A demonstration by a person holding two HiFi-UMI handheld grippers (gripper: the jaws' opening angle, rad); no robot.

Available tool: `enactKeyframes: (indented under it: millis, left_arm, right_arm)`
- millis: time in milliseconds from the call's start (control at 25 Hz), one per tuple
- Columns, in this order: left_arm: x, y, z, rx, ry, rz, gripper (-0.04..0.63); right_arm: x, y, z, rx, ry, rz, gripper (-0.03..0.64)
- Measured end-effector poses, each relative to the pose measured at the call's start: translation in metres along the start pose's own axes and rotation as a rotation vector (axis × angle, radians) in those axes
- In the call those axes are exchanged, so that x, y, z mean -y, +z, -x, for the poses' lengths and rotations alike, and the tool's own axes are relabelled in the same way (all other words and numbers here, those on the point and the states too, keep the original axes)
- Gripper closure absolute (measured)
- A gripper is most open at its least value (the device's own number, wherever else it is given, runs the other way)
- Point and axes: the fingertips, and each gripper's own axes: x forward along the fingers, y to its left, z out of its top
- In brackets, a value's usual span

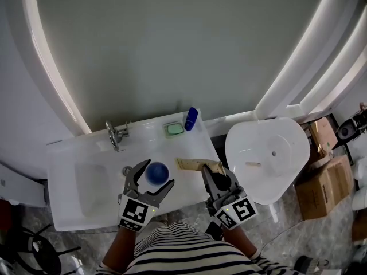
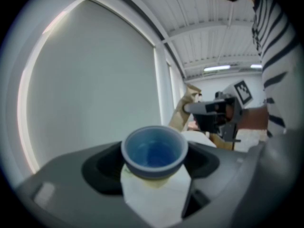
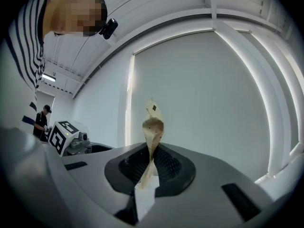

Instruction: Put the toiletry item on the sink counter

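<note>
A small blue cup (image 1: 156,172) sits between the wide jaws of my left gripper (image 1: 156,175), held over the white sink counter (image 1: 189,148) just right of the basin. In the left gripper view the cup (image 2: 154,151) faces the camera mouth-on, and both jaws press on its sides. My right gripper (image 1: 213,173) is shut on a tan paper packet (image 1: 198,165) over the counter's right end. In the right gripper view the twisted packet (image 3: 153,127) sticks up out of the shut jaws (image 3: 151,163). The left gripper view also shows the right gripper (image 2: 216,113) with its packet (image 2: 183,113).
A chrome faucet (image 1: 114,134) stands behind the basin (image 1: 92,182). A green soap dish (image 1: 174,129) and a blue bottle (image 1: 191,118) sit at the counter's back edge. A white toilet (image 1: 269,153) adjoins the counter on the right, with cardboard boxes (image 1: 324,182) beyond it.
</note>
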Motion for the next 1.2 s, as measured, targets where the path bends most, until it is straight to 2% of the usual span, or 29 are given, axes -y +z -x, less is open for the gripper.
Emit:
enactKeyframes:
  millis: [440, 880, 1200]
  left_arm:
    - [-0.062, -0.008, -0.039, 0.002, 0.005, -0.019, 0.221]
    - [-0.099, -0.029, -0.091, -0.059, 0.135, 0.004, 0.221]
    - [-0.114, -0.04, -0.125, -0.107, 0.188, 0.033, 0.221]
  right_arm:
    - [0.008, 0.004, -0.076, -0.033, 0.022, 0.093, 0.586]
    - [0.046, 0.001, -0.117, -0.037, 0.115, 0.101, 0.586]
    - [0.07, -0.005, -0.139, -0.052, 0.203, 0.089, 0.586]
